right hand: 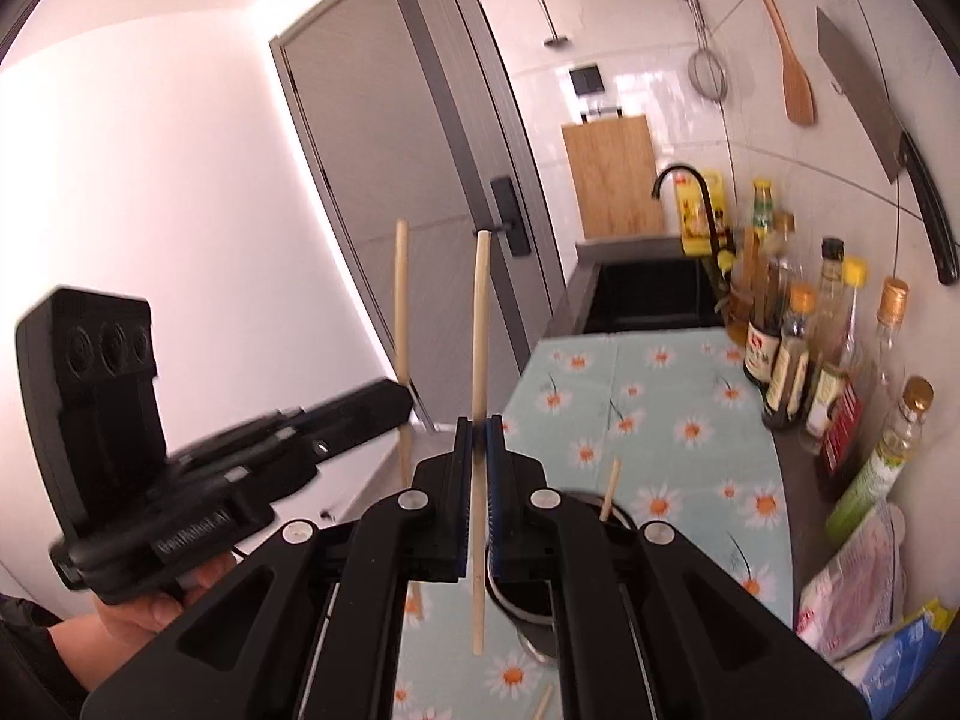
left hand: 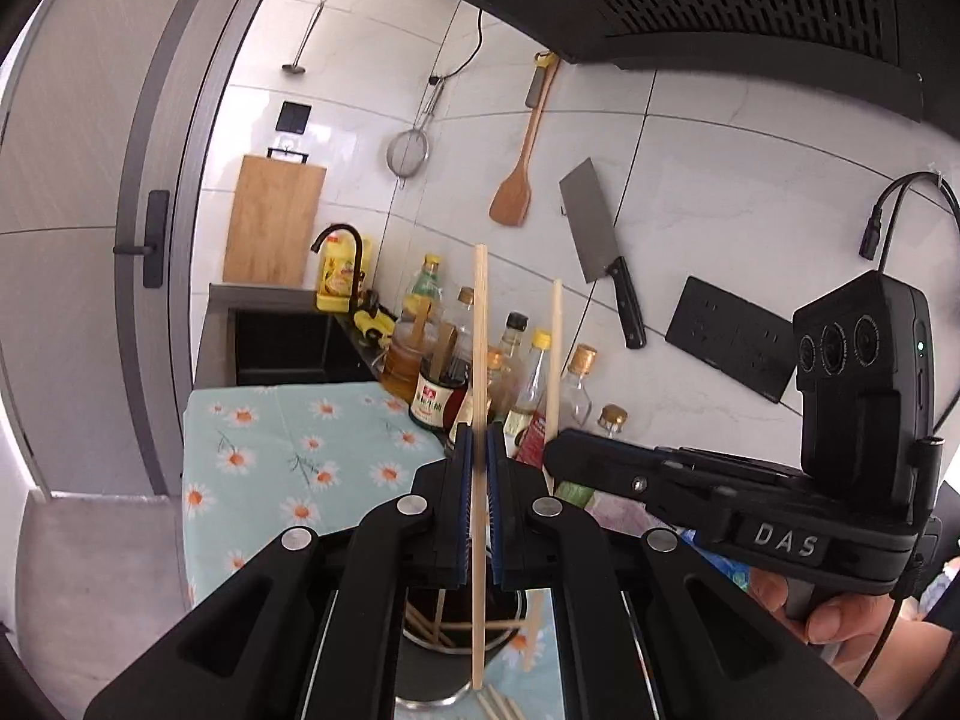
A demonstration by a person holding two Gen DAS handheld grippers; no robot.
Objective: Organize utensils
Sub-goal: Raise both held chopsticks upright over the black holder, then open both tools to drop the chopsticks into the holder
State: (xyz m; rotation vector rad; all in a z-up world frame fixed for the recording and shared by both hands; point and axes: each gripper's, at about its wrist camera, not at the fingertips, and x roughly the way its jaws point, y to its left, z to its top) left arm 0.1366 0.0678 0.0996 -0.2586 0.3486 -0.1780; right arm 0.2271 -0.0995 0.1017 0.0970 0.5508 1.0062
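My left gripper [left hand: 478,435] is shut on a pale wooden chopstick [left hand: 480,330] that stands upright between its pads. Below it is a dark metal holder [left hand: 462,645] with several chopsticks inside, on a daisy-print cloth [left hand: 270,450]. Loose chopsticks [left hand: 498,707] lie beside the holder. My right gripper [right hand: 478,426] is shut on a second upright chopstick [right hand: 480,330], above the holder [right hand: 531,624], from which one chopstick [right hand: 612,489] sticks out. Each gripper shows in the other's view: the right gripper [left hand: 555,450] and the left gripper [right hand: 402,399], each with its stick and a hand.
Several sauce and oil bottles [right hand: 798,354] line the wall side of the counter. Behind the cloth is a black sink [right hand: 648,294] with a black faucet [right hand: 684,180]. A cleaver [left hand: 600,240], spatula [left hand: 516,186], strainer [left hand: 408,153] and cutting board [left hand: 273,219] hang on the tiles. Packages [right hand: 864,588] lie at right.
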